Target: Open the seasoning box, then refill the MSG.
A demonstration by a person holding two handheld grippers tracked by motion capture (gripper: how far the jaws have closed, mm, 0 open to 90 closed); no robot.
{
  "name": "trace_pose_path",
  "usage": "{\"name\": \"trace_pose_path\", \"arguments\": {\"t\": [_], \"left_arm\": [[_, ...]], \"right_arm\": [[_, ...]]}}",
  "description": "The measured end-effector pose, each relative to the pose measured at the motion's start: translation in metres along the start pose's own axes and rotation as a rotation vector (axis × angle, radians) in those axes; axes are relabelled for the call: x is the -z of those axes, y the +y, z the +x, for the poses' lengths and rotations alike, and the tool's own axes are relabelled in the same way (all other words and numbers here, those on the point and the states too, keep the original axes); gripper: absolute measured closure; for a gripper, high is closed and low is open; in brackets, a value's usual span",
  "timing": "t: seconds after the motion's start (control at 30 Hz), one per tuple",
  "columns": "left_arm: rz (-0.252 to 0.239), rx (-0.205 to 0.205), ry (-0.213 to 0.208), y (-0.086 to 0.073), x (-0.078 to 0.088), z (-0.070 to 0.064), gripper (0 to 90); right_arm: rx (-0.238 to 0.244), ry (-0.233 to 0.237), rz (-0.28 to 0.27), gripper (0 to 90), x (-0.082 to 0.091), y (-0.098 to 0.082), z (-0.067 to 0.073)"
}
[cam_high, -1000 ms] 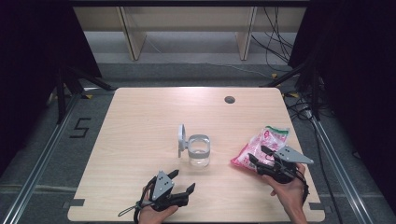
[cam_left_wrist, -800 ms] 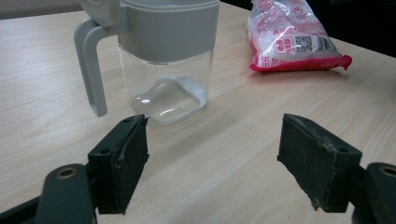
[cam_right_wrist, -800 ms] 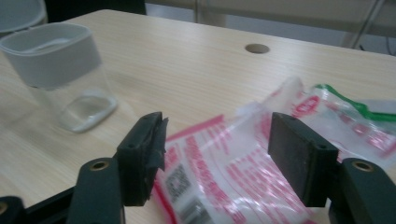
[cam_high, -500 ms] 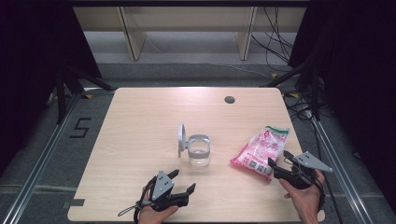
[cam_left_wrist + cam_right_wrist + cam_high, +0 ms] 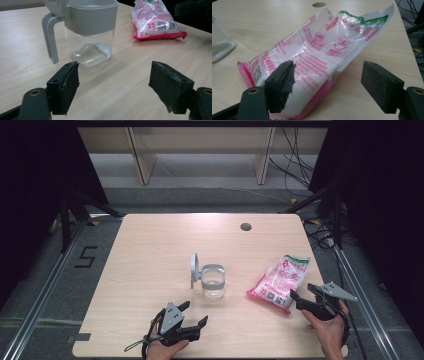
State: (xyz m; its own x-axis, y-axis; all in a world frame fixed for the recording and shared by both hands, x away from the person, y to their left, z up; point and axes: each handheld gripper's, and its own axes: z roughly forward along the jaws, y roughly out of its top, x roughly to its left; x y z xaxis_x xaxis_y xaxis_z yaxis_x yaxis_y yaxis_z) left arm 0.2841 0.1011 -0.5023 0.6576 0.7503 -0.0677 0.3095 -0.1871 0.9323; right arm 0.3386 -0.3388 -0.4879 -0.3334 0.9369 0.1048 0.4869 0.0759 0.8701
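Observation:
A clear jar (image 5: pixel 212 282) with a grey collar, a side handle and a raised flip lid stands mid-table; a little white powder lies in its bottom (image 5: pixel 90 32). A pink and white plastic bag (image 5: pixel 280 280) lies flat to its right (image 5: pixel 319 50) (image 5: pixel 156 21). My right gripper (image 5: pixel 303 292) sits just behind the bag's near end, open; its jaws have just been opening, and the bag's near corner lies loosely between them, unpressed (image 5: pixel 328 75). My left gripper (image 5: pixel 195 313) rests near the front edge, open and empty, facing the jar (image 5: pixel 115 75).
A round cable hole (image 5: pixel 245 226) is set in the wooden table (image 5: pixel 150 255) near the far edge. Beyond the table stand pale shelf legs (image 5: pixel 142 162). Cables (image 5: pixel 300 160) trail on the floor at the right. The right table edge is close to my right hand.
My right gripper has drawn back off the bag toward the near right corner, its jaws now wider. The bag stays flat on the table. The left gripper has not moved.

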Motion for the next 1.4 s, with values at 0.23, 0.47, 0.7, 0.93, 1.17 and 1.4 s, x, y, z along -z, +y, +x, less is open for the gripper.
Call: {"name": "trace_pose_path", "arguments": {"t": [0.23,0.47,0.7,0.93,1.17,1.4], "left_arm": [[-0.012,0.027,-0.011,-0.001,-0.003,-0.003,23.1],[-0.017,0.038,0.005,-0.002,-0.001,-0.001,23.3],[-0.017,0.032,0.012,-0.003,0.0,0.0,23.7],[-0.017,0.032,0.006,-0.007,-0.002,-0.004,23.7],[-0.013,0.014,0.01,-0.007,0.0,-0.002,23.7],[-0.011,0.006,0.008,-0.007,0.001,-0.002,23.7]], "right_arm": [[-0.052,0.02,-0.007,25.1,-0.003,-0.001,-0.008],[-0.069,0.019,-0.037,22.4,-0.01,0.001,-0.009],[-0.072,0.006,-0.019,20.8,-0.017,0.003,-0.007],[-0.068,0.017,-0.032,21.3,-0.027,0.007,-0.01],[-0.083,0.027,0.031,20.6,-0.044,0.009,-0.013],[-0.103,0.041,0.031,32.7,-0.054,0.013,-0.015]]}}
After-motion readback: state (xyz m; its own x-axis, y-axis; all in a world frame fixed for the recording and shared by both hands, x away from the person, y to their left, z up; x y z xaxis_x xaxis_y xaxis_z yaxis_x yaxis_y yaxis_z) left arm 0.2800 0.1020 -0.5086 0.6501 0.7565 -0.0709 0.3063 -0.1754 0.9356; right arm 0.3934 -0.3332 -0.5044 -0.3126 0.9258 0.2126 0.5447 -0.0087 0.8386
